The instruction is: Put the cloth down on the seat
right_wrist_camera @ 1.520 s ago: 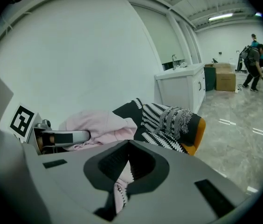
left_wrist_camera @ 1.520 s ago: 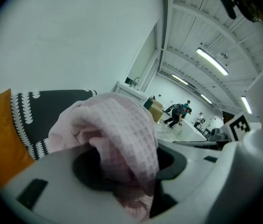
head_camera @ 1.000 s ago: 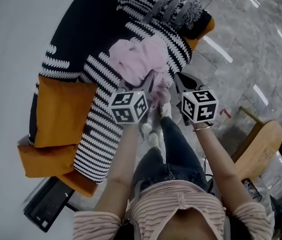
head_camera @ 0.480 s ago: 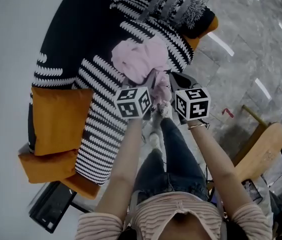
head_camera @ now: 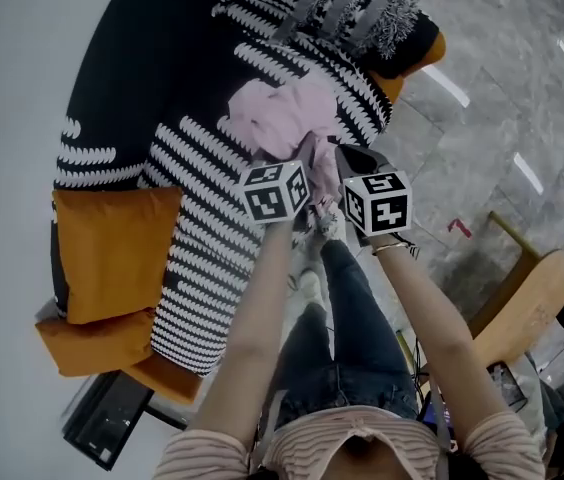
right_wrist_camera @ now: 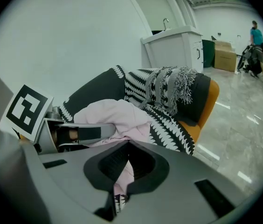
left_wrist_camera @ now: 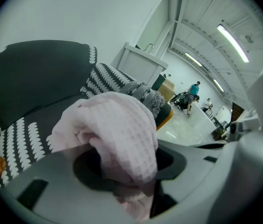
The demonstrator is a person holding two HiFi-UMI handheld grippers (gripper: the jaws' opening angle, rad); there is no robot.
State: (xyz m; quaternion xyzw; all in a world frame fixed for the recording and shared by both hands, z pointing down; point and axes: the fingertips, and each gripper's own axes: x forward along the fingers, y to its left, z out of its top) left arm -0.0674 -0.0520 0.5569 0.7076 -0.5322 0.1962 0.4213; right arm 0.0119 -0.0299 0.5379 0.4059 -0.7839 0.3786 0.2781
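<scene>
Left gripper [left_wrist_camera: 124, 171] is clamping a thick wad of pink cloth [head_camera: 277, 118], right gripper [right_wrist_camera: 121, 169] is nipping a thin fold, both holding it bunched over the patterned seat [head_camera: 127, 88], likely for a centred drop.

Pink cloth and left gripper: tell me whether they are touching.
Touching. In the left gripper view the pink cloth is bunched between the jaws of the left gripper, which clamp it, with folds spilling over them.

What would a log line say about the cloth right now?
left gripper: shut on cloth | right gripper: shut on cloth | cloth: bunched over seat, not released
</scene>
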